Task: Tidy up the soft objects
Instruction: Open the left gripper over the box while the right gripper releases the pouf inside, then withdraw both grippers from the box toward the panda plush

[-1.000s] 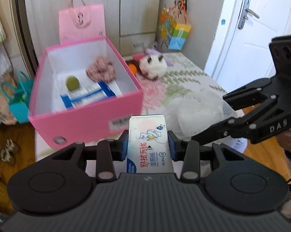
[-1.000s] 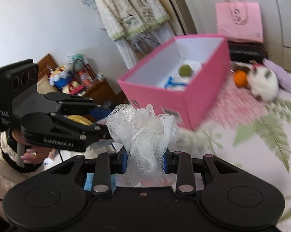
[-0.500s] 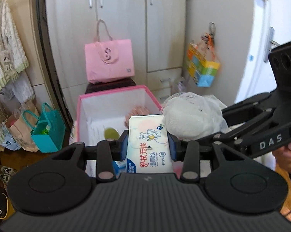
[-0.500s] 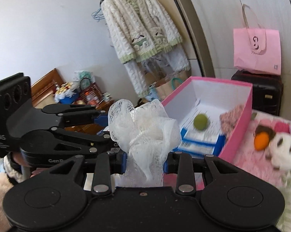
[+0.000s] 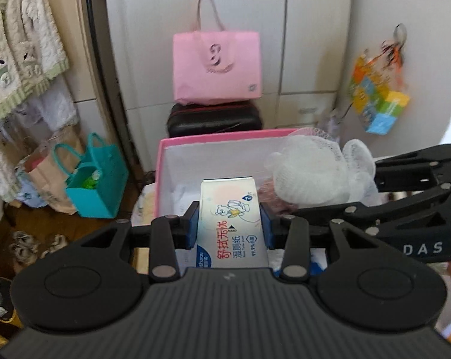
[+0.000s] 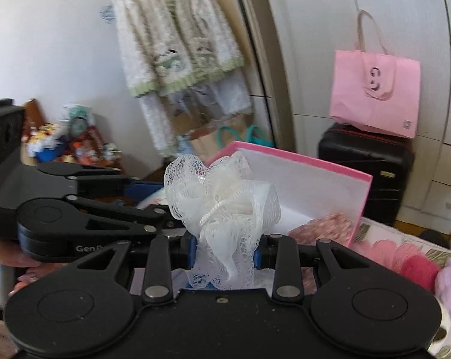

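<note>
My left gripper is shut on a white pack of wet wipes with red print, held over the near part of the pink box. My right gripper is shut on a white mesh bath puff; the puff hangs over the box's right side, just right of the wipes. Inside the pink box a pink knitted item lies against the right wall. The rest of the box floor is hidden by the held things.
A pink tote bag sits on a black suitcase behind the box, before white cabinets. A teal bag stands on the floor at left. A cardigan hangs on the wall. The flowered tablecloth spreads right of the box.
Both grippers travelled from the table in front of the pink box to above it, each keeping its load. The box now fills the space right behind the wipes and puff.
</note>
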The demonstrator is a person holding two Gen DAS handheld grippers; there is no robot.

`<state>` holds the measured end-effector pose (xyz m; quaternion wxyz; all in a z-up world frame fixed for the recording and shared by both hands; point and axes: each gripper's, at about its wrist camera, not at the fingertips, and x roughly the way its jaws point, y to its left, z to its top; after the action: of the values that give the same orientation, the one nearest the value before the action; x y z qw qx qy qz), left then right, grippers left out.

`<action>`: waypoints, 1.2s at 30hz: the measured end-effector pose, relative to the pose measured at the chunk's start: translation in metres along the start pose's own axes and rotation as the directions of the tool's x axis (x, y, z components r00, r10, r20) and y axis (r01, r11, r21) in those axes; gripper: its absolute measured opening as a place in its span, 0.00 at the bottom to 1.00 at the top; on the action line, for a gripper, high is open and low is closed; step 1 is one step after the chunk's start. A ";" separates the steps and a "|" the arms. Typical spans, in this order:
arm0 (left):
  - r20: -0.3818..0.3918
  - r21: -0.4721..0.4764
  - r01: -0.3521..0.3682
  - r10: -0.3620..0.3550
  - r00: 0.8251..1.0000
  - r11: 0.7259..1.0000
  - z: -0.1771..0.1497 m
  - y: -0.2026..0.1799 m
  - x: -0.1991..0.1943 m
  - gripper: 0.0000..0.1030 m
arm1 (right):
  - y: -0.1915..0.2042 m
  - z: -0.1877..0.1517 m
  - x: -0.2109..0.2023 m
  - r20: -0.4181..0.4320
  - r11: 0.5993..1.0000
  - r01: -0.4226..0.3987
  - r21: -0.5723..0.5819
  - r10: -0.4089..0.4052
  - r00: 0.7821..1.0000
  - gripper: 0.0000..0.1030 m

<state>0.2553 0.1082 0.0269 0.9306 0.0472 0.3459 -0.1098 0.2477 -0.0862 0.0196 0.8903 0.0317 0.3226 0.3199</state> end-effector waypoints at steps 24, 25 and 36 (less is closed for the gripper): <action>0.006 0.086 -0.066 0.065 0.998 0.994 -0.005 -0.014 -0.038 0.59 | -0.008 -0.014 -0.006 -0.032 0.990 0.075 -0.121 -0.080 0.996 0.62; 0.011 0.100 -0.062 0.061 0.998 0.993 -0.007 -0.018 -0.047 0.59 | -0.004 -0.015 -0.013 -0.032 0.988 0.087 -0.130 -0.092 0.995 0.62; 0.026 0.159 0.027 -0.032 0.999 0.987 -0.032 -0.046 -0.131 0.64 | 0.044 -0.036 -0.087 -0.021 0.966 0.116 -0.232 -0.125 0.992 0.73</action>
<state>0.1276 0.0909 0.0878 0.9270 0.1143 0.3236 -0.1514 0.1512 -0.1081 0.0514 0.8999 -0.0972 0.3002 0.3009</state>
